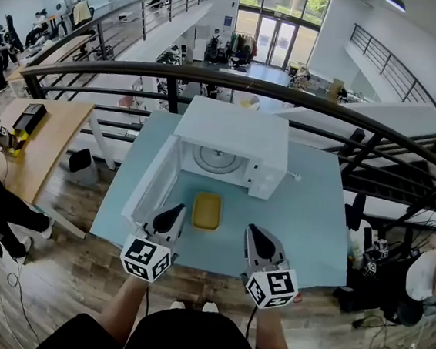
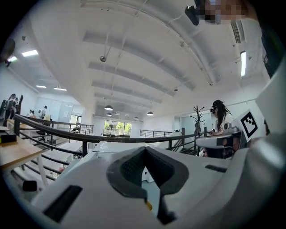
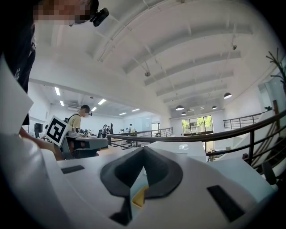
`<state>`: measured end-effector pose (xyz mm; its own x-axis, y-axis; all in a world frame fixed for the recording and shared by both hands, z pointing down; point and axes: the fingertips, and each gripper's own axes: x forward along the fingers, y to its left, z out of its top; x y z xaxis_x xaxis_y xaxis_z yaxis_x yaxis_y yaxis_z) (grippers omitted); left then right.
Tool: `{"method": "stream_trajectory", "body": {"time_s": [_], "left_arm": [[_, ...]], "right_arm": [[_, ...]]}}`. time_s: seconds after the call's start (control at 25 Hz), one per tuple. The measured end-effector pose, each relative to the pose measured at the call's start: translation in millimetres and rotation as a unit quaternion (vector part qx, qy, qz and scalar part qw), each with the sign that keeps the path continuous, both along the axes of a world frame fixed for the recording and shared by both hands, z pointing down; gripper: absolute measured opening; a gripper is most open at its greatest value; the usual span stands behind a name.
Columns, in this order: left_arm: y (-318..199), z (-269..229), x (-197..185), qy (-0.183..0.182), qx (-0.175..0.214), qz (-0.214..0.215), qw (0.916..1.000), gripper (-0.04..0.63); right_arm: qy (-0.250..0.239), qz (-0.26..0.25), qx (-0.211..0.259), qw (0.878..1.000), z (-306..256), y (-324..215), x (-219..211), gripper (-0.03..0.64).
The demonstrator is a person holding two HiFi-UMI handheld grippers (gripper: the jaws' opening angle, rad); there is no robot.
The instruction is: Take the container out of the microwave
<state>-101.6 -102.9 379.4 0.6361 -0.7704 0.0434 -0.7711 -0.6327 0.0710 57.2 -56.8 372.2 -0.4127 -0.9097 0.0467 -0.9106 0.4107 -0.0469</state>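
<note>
Microwave (image 1: 233, 137) sits white on the far middle of a light blue table (image 1: 314, 219), with its door (image 1: 154, 179) swung open to the left. The cavity shows only the round glass turntable (image 1: 218, 160). The yellow container (image 1: 206, 211) is out of the microwave. It stands on the table just near of the open cavity, upright, a shallow rounded rectangle, touching neither gripper.

Left gripper (image 1: 177, 210) hovers near-left of the container with its tip pointing far, close beside the container's left edge and the lower corner of the door. Its own view shows the dark jaw pads pressed together at the tips with nothing between them (image 2: 144, 154). A thin yellow sliver of the container (image 2: 147, 205) shows lower down, past the jaws.

Right gripper (image 1: 252, 229) hovers near-right of the container, a little apart from it, with its tip also pointing far. Its jaws are closed tip to tip and empty (image 3: 143, 154). A yellow patch of the container (image 3: 139, 197) shows in the gap below the tips.

Each gripper carries its marker cube at the near end, left cube (image 1: 145, 259) and right cube (image 1: 272, 286), and the person's forearms come in from the near edge. The grippers are about level with each other, with the container between them and slightly farther away.

A dark curved railing (image 1: 235, 83) runs across behind the microwave, with an open lower floor beyond it. A wooden desk (image 1: 40, 139) stands at far left.
</note>
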Motion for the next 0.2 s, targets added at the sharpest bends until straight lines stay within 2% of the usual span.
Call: {"method": "stream_trajectory", "body": {"time_s": [0.2], "left_arm": [[-4.6,2.6,0.9,0.000,-0.003,0.002,1.0000,0.008]], "right_arm": [[0.005,0.009,-0.007,1.000,4.8,-5.0,2.2,0.006]]}}
